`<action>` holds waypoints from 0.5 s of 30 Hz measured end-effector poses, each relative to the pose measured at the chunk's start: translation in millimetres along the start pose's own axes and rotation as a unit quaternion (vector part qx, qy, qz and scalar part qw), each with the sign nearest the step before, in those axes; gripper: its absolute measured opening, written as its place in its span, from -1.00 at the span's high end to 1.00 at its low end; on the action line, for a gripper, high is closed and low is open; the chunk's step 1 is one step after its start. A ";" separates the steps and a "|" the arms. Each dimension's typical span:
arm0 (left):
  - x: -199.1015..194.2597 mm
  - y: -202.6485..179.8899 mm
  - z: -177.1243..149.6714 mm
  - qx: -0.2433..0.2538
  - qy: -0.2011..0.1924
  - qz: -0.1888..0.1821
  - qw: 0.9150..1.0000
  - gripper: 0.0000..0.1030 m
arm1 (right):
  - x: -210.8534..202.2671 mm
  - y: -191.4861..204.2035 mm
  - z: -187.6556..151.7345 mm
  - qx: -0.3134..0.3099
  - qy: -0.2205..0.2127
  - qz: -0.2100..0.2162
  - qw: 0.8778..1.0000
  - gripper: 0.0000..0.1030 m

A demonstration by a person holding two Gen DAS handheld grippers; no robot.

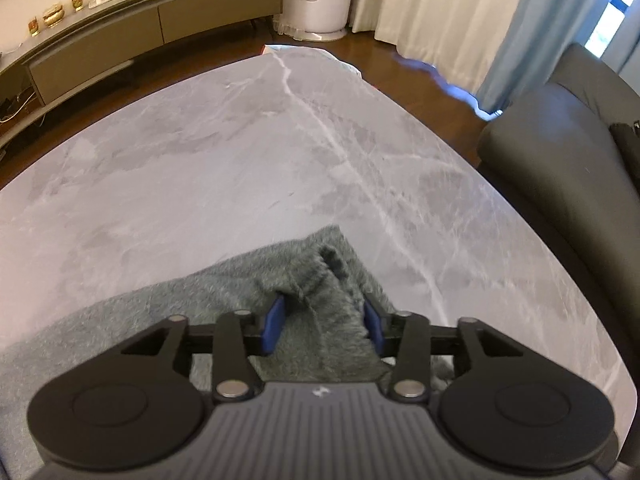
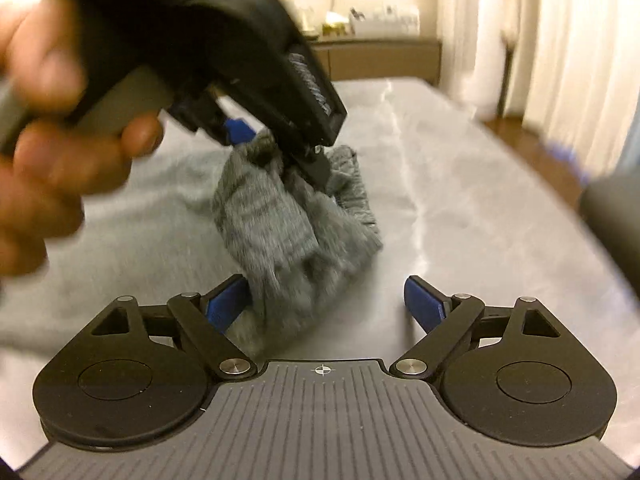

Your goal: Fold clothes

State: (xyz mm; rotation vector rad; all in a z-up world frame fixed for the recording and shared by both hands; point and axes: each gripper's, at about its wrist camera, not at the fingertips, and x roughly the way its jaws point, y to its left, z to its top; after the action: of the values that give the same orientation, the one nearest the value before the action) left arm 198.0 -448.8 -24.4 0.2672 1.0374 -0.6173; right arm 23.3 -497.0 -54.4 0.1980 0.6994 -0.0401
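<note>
Grey marble desk (image 1: 200, 168) carries 1 fuzzy grey knit garment (image 2: 288, 224): most of it lies flat toward the left of the right wrist view, while 1 end is bunched and lifted into a hanging lump. Left tongs (image 2: 280, 152) come down on that lump from above, held by the person's hand (image 2: 52, 152); in the left wrist view the cloth fills the gap between the blue pads (image 1: 274, 326), so they look to be gripping the garment, though blur means the pinch may be loose. Right tongs (image 2: 324, 300) stand wide open and hold nothing; the lump's lower end hangs between them, brushing the left pad, well clear of the right pad. Risks, biggest first: the whole bunch drops out of the left tongs if the half-wide pinch only catches fluff, and the fold collapses into a heap; the flat part drags across the slick desk if the lifted end is pulled sideways, skewing the fold line; the right tongs close on several layers at once because the lump is wadded; loose fibres snag in the linkage.
</note>
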 end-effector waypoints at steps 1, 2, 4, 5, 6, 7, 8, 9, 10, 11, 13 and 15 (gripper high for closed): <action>0.4 0.4 1.1 -0.001 -0.001 0.000 1.000 0.05 | 0.5 -5.3 4.5 0.018 -0.001 0.012 1.000 -0.36; 0.8 0.8 2.2 -0.001 -0.002 0.001 1.000 0.02 | 0.5 -10.3 8.8 0.034 0.000 0.022 0.999 0.12; -1.2 1.7 2.9 0.005 -0.003 -0.003 1.000 -0.05 | -0.1 -17.7 14.0 0.067 0.010 0.055 0.996 0.62; -3.3 1.7 2.5 0.014 -0.002 -0.009 1.000 -0.14 | -2.7 -18.3 14.5 0.072 0.008 0.065 0.995 0.80; -5.7 1.5 1.2 0.026 0.001 -0.015 1.000 -0.22 | -8.3 -7.0 12.9 0.036 -0.003 0.054 0.998 0.80; -8.5 0.8 -1.3 0.041 0.004 -0.021 0.999 -0.23 | -14.8 8.3 10.8 -0.012 -0.017 0.035 0.999 0.82; -12.1 0.7 -5.0 0.053 0.004 -0.026 0.998 -0.24 | -21.3 23.6 8.8 -0.061 -0.031 0.016 0.998 0.84; -16.5 1.3 -10.2 0.062 0.001 -0.027 0.998 -0.24 | -27.8 41.0 4.4 -0.114 -0.048 0.000 0.992 0.84; -21.0 1.8 -15.4 0.071 -0.001 -0.028 0.997 -0.23 | -34.2 59.2 -0.8 -0.168 -0.066 -0.015 0.983 0.85; -25.4 2.4 -20.6 0.081 -0.004 -0.029 0.996 -0.22 | -40.1 77.0 -7.5 -0.217 -0.080 -0.026 0.972 0.90; -37.9 9.6 -33.0 0.089 -0.016 -0.026 0.996 -0.14 | -48.6 107.4 -20.3 -0.288 -0.098 -0.036 0.952 0.90; -53.6 29.5 -47.8 0.063 -0.033 -0.025 0.997 0.00 | -54.7 130.6 -29.6 -0.335 -0.108 -0.040 0.935 0.90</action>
State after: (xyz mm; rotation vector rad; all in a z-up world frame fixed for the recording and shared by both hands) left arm 161.8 -383.3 -4.0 0.3293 0.9461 -0.7327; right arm -23.9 -364.8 -19.5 -0.4854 0.4686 0.0990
